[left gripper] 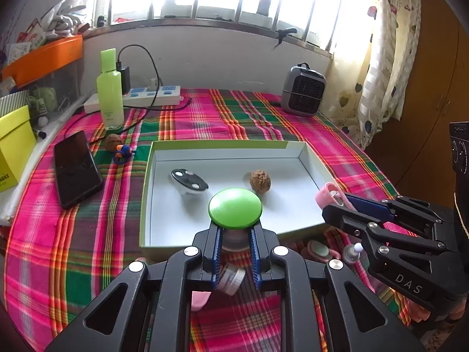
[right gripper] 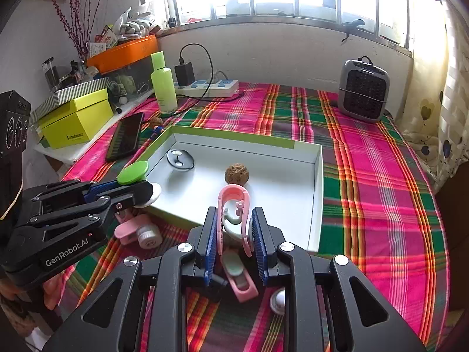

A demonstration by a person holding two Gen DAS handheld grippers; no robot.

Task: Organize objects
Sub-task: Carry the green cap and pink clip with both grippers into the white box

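Observation:
A shallow white box with a green rim (left gripper: 222, 146) (right gripper: 234, 139) lies on the plaid cloth. In it sit a walnut (left gripper: 260, 180) (right gripper: 236, 173) and a black oval piece (left gripper: 189, 181) (right gripper: 179, 160). My left gripper (left gripper: 236, 228) (right gripper: 143, 189) is shut on a round object with a green top (left gripper: 235, 208) (right gripper: 133, 172), held over the box's near left edge. At the box's near right edge my right gripper (right gripper: 234, 214) (left gripper: 331, 205) is shut on a pink clip (right gripper: 233, 196) (left gripper: 325, 195).
Small pink and white items (right gripper: 239, 275) (right gripper: 140, 231) lie on the cloth under the grippers. Left of the box are a phone (left gripper: 76, 167), a second walnut (left gripper: 113, 142), a blue toy (left gripper: 123, 152) and a green bottle (left gripper: 110, 94). A heater (right gripper: 363, 91) and a power strip (right gripper: 211, 86) stand at the back.

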